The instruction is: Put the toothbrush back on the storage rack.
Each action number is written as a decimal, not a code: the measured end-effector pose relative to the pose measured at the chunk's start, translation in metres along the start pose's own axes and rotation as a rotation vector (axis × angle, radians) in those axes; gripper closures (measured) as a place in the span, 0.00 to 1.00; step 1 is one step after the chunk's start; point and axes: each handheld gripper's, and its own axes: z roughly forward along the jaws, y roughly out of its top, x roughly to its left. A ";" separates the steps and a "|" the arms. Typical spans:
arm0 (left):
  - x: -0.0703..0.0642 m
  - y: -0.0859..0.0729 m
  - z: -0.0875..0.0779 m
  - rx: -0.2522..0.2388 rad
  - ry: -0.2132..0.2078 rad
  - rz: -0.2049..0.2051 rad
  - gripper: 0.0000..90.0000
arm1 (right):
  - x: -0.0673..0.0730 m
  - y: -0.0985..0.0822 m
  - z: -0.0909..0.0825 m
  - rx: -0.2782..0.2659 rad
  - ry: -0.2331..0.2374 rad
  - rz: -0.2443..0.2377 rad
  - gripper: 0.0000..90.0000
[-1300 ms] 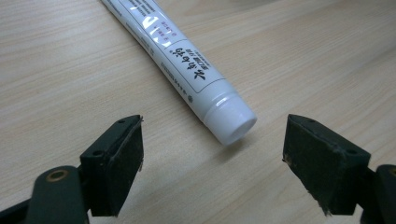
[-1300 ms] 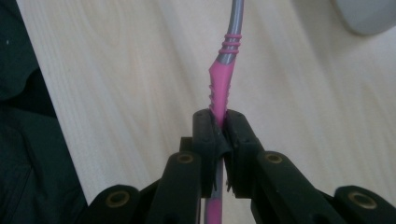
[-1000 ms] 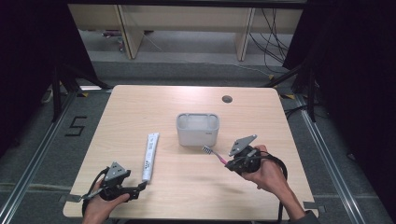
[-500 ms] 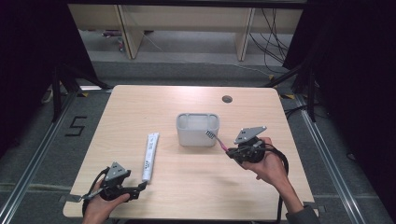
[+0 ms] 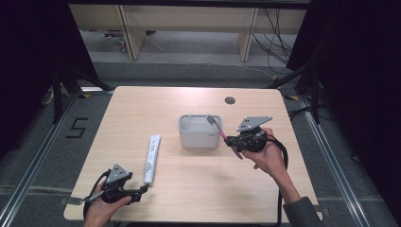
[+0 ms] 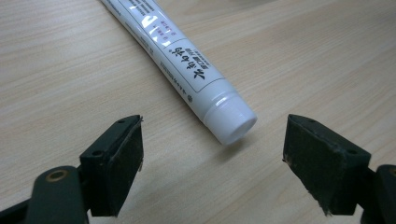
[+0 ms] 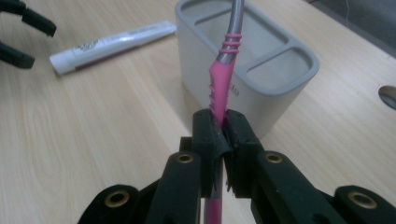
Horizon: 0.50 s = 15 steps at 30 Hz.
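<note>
A pink and grey toothbrush (image 7: 223, 70) is clamped by its pink handle in my right gripper (image 7: 223, 128), which is shut on it. In the high view the right gripper (image 5: 230, 140) hovers just right of the grey holder (image 5: 200, 138), with the toothbrush (image 5: 215, 126) slanting up so its head is above the holder's right end. A white toothpaste tube (image 5: 152, 157) lies on the table left of the holder. My left gripper (image 5: 143, 189) stays low near the front edge, open, with the cap end of the tube (image 6: 205, 91) just ahead of its jaws.
The grey holder (image 7: 280, 79) has several compartments open at the top. A round cable hole (image 5: 230, 100) sits near the table's far edge. The light wooden table (image 5: 198, 189) has bare room in front of the holder and at its left side.
My right gripper has lifted the toothbrush off the table and carried it up and away from me, so its head now hangs above the holder. The left gripper has not moved.
</note>
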 end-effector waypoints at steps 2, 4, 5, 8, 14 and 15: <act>0.000 0.000 -0.001 0.008 0.003 0.003 0.22 | -0.003 0.003 0.001 -0.029 -0.004 -0.002 0.94; 0.000 0.000 -0.001 0.003 0.003 0.000 0.22 | -0.006 0.008 0.003 -0.056 -0.001 0.008 0.94; 0.000 0.000 -0.001 0.005 0.003 -0.001 0.22 | -0.007 0.009 0.003 -0.069 -0.008 0.012 0.94; 0.000 0.001 -0.001 -0.007 0.004 -0.004 0.22 | -0.010 0.012 0.004 -0.091 -0.011 0.020 0.94; 0.000 0.000 0.000 0.002 0.005 0.011 0.22 | -0.017 0.024 0.005 -0.159 -0.019 0.043 0.93; 0.000 0.000 0.000 -0.001 -0.001 0.001 0.22 | -0.017 0.024 0.005 -0.159 -0.019 0.043 0.93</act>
